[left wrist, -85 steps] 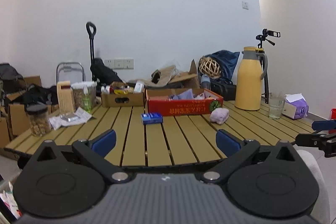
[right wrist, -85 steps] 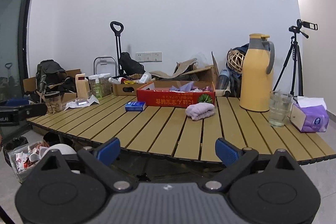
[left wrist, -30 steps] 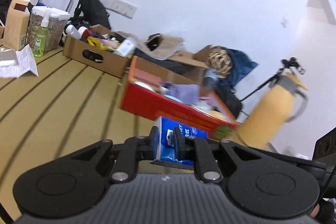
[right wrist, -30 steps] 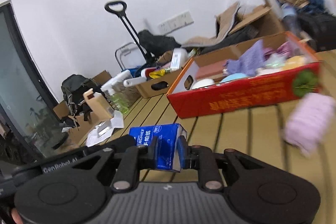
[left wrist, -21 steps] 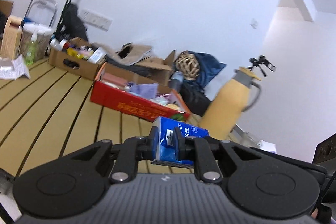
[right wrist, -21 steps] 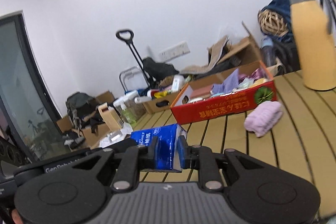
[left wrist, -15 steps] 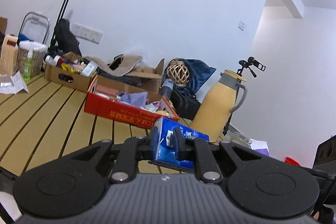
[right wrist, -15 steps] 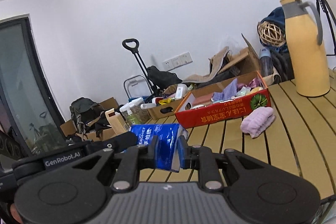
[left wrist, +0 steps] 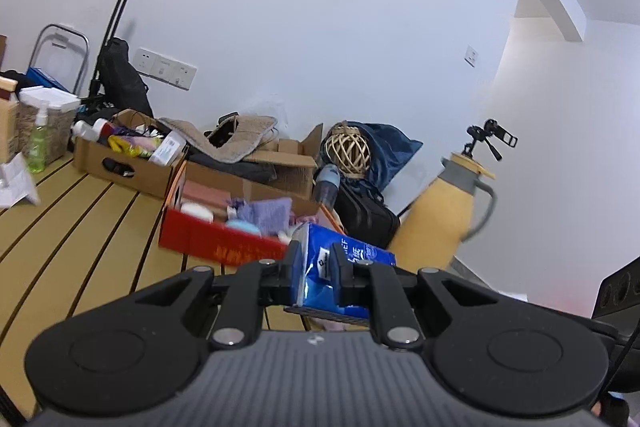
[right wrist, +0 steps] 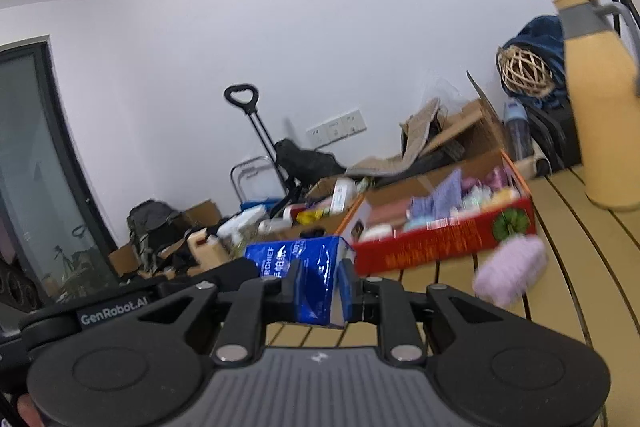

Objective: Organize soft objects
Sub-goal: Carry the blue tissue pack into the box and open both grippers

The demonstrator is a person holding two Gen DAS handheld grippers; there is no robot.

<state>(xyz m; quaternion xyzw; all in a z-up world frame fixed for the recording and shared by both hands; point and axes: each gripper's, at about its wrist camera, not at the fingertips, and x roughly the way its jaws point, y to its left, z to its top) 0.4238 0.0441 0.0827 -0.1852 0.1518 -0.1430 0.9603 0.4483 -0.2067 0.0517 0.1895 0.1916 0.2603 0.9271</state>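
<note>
- Both claws, left gripper point(left wrist: 316, 269) and right gripper point(right wrist: 318, 285), are clamped on one blue tissue pack point(left wrist: 340, 267).
- Since half a second ago the red box point(right wrist: 440, 247) sits closer, centre frame.
- Judged: drop-in is near; pink towel point(right wrist: 510, 269) waits at right.

A lived-in home room: beyond the jaws, a slatted wooden table point(left wrist: 100, 211) carries open cardboard boxes point(left wrist: 132, 163) of household clutter, a yellow thermos jug point(left wrist: 440, 215), white wall sockets point(left wrist: 166, 69) behind.
</note>
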